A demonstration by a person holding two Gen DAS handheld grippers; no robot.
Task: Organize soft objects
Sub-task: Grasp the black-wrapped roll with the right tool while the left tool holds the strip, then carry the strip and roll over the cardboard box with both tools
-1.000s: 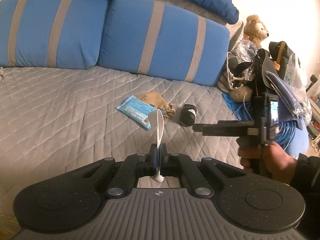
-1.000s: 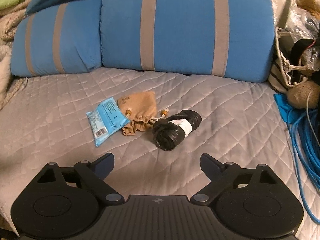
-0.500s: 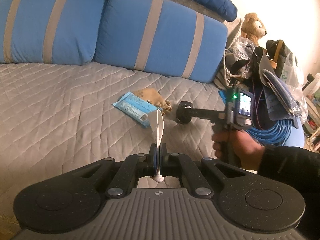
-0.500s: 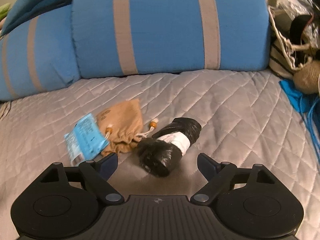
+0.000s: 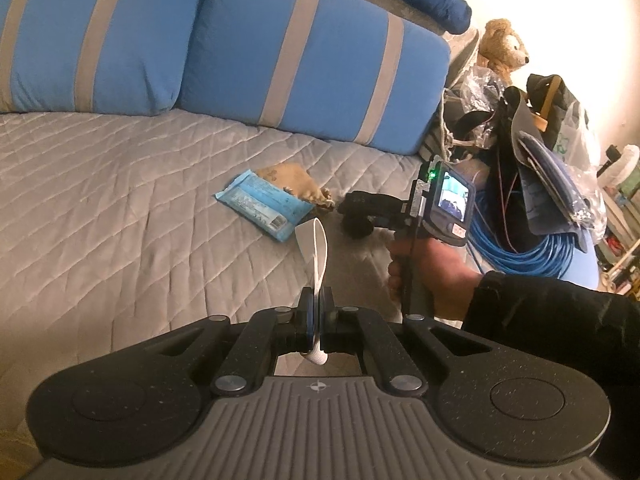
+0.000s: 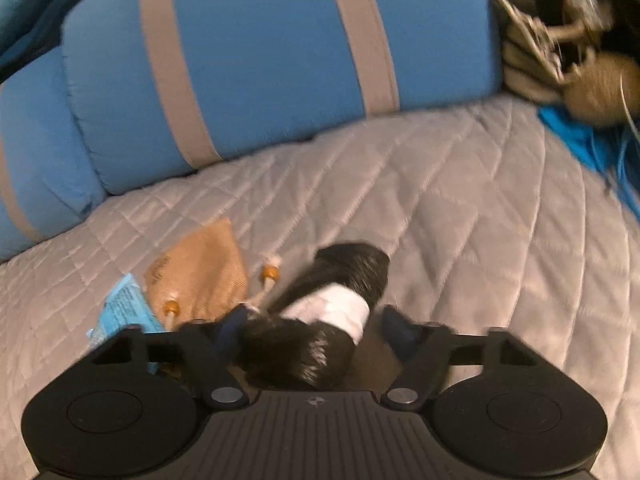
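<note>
Right gripper [image 6: 316, 322] closing around blurred black roll [image 6: 320, 320]; contact unclear

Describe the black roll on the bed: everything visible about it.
The black roll looks like crinkly, glossy plastic film wound into a stubby cylinder, with a white paper band around its middle. It lies on its side on the grey quilted cover, beside the tan drawstring pouch, whose beaded cords reach toward it. The right gripper straddles it; the jaws have just been closing, but blur hides whether the pads press on it yet.
</note>
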